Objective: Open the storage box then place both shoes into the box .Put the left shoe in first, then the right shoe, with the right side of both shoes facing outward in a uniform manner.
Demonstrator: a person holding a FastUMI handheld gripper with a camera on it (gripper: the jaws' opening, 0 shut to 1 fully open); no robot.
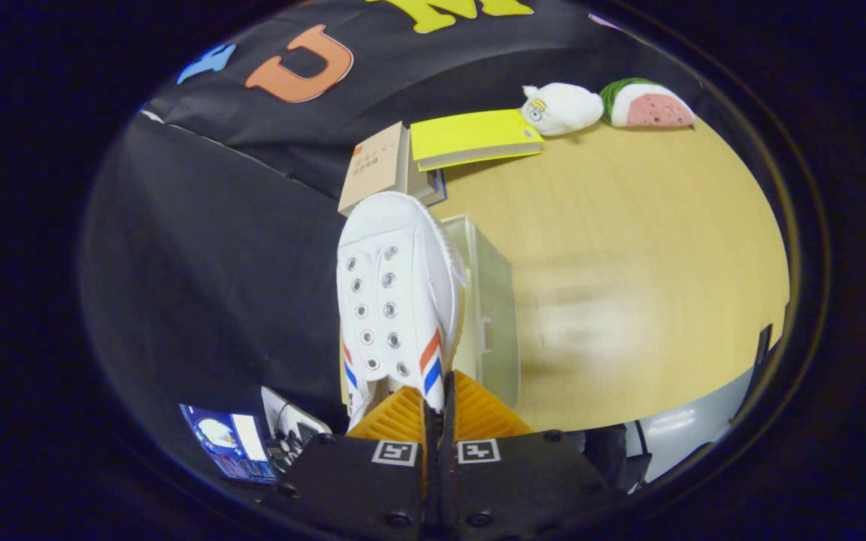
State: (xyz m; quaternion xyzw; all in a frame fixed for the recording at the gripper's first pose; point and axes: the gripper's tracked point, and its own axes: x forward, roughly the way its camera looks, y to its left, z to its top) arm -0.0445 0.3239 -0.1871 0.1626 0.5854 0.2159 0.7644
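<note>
At lower centre of the frame the tongs [439,409] are clamped on the side wall of the white shoe [395,293], held aloft with the clear storage box [495,300] just behind it on the worktop [628,248]; the thin pinch (only canvas edge) could slip, and the shoe might twist and land facing wrongly

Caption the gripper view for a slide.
Gripper shut on a white shoe, held beside the clear storage box on the wooden table.
</note>
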